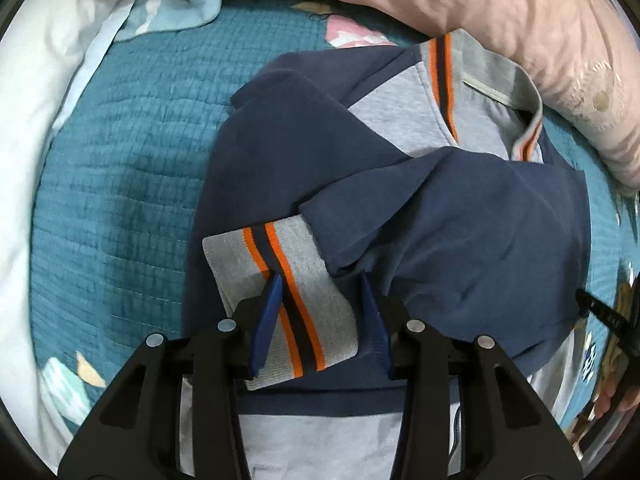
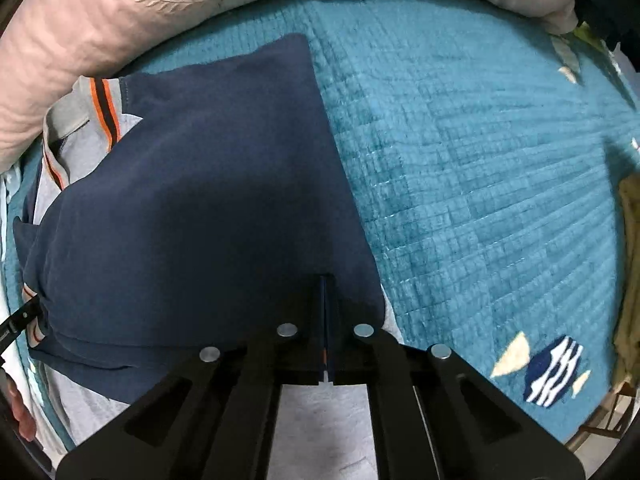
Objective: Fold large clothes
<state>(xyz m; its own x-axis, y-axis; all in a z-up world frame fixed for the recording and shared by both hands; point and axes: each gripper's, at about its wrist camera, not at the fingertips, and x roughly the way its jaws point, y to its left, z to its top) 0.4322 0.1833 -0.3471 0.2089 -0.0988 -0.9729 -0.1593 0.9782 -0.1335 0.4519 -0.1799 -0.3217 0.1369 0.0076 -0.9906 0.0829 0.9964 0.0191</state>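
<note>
A navy and grey sweatshirt (image 1: 400, 184) with orange-striped trim lies partly folded on a teal quilt (image 1: 120, 184). Its sleeves are folded across the body. My left gripper (image 1: 322, 304) is open, its blue fingers on either side of the grey striped cuff (image 1: 280, 276), just above it. In the right wrist view the sweatshirt (image 2: 192, 200) fills the left half. My right gripper (image 2: 326, 296) is shut on the sweatshirt's navy fabric near its lower right edge. The grey collar (image 2: 72, 116) shows at the left.
A pink duvet (image 1: 480, 12) runs along the far side, also in the right wrist view (image 2: 80, 20). White bedding (image 1: 24, 140) lies at the left. An olive cloth (image 2: 630, 260) sits at the right edge. Bare teal quilt (image 2: 480, 160) spreads right of the sweatshirt.
</note>
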